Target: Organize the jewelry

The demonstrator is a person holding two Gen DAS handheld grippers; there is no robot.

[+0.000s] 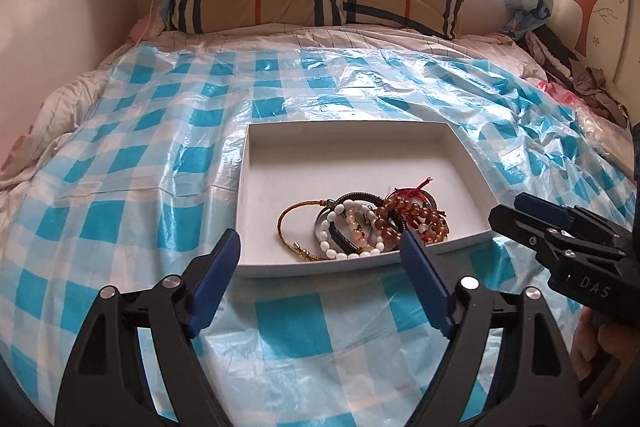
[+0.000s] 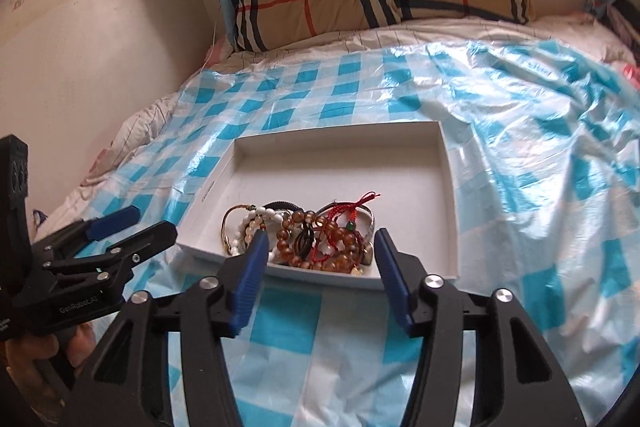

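- A white tray [image 1: 260,155] lay on the blue-checked plastic sheet [image 1: 120,155] spread over the bed.
- The bracelets [image 1: 360,223] sat heaped together in the tray's near corner.
- The left gripper [image 1: 320,247] stood wide apart and empty, just short of the tray's near rim.
- The right gripper [image 2: 320,247] was parted too, holding nothing, with its tips over the heap.

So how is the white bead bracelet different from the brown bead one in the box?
The white bead bracelet has pale, oval, milky beads; the brown bead bracelet has round, see-through amber ones. The white one lies toward the middle of the pile, beside a gold cord bangle; the brown one is tangled with red string. Both are bead loops lying in the white box, untouched.
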